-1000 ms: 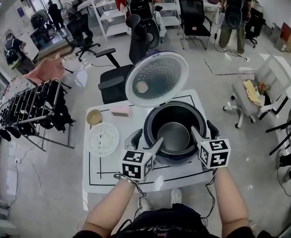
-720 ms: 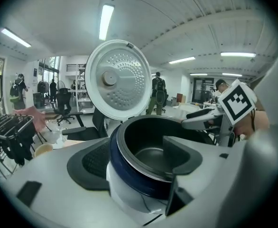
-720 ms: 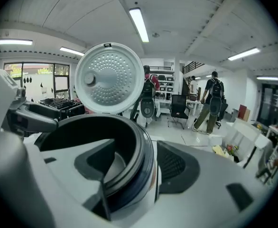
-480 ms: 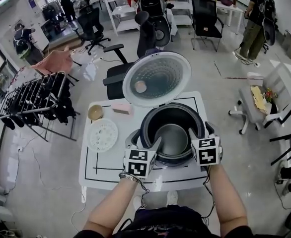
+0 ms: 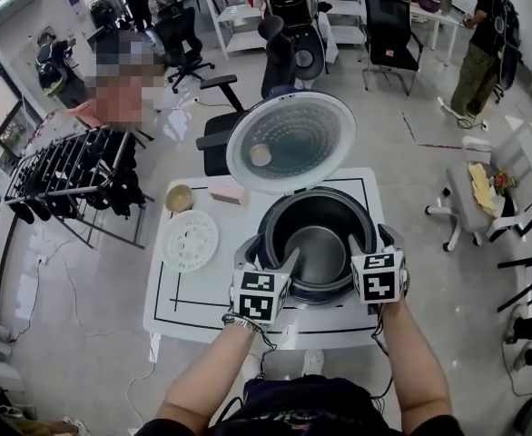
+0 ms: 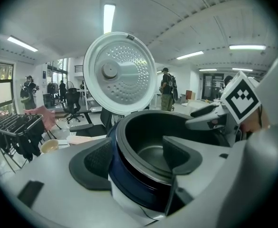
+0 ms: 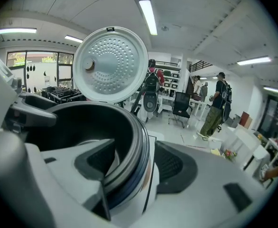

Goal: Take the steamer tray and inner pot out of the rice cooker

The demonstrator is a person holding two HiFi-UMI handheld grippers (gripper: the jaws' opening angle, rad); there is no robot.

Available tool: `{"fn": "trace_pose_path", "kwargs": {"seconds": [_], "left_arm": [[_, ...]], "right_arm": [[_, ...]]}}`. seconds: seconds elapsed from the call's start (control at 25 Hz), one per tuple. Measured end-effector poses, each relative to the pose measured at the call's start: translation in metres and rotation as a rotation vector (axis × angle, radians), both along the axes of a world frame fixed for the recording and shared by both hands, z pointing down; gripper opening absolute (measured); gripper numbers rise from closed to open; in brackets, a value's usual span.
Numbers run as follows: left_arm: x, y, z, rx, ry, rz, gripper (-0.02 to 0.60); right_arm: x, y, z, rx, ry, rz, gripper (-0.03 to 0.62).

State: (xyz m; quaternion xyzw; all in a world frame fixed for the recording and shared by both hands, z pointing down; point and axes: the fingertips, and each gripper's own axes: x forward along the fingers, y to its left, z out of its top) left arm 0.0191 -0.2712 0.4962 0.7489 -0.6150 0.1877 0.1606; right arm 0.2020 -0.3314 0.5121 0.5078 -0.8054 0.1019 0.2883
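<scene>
The rice cooker [image 5: 273, 209] stands on the white table with its lid [image 5: 290, 142] swung up. The dark inner pot [image 5: 319, 249] sits inside it. A white perforated steamer tray [image 5: 191, 241] lies flat on the table to the cooker's left. My left gripper [image 5: 280, 262] is open at the cooker's near-left rim. In the left gripper view [image 6: 136, 158] one jaw is outside the cooker wall and one inside the pot [image 6: 151, 139]. My right gripper [image 5: 362, 245] is open at the near-right rim and straddles it the same way [image 7: 134, 165].
A small tan bowl [image 5: 179, 198] and a pink box [image 5: 226, 194] sit at the table's [image 5: 184, 307] far left. Office chairs, a black drying rack [image 5: 66, 175] and several people stand around on the floor beyond.
Both grippers stay at the cooker's near rim, jaws still spread over it. Only the head view has shifted slightly.
</scene>
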Motion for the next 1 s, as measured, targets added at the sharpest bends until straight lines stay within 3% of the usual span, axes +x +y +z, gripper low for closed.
{"fn": "trace_pose_path", "kwargs": {"seconds": [0.52,0.84,1.0], "left_arm": [[0.0,-0.002,0.003,0.025,-0.023,-0.047,0.298],[-0.006,-0.001,0.003,0.07,-0.063,-0.095,0.272],[-0.01,-0.002,0.006,0.073,-0.075,-0.108,0.253]], "right_arm": [[-0.007,0.003,-0.004,0.051,-0.003,-0.052,0.239],[-0.013,0.005,-0.012,0.115,0.07,-0.088,0.239],[-0.02,0.007,-0.009,0.092,0.065,-0.108,0.238]]}}
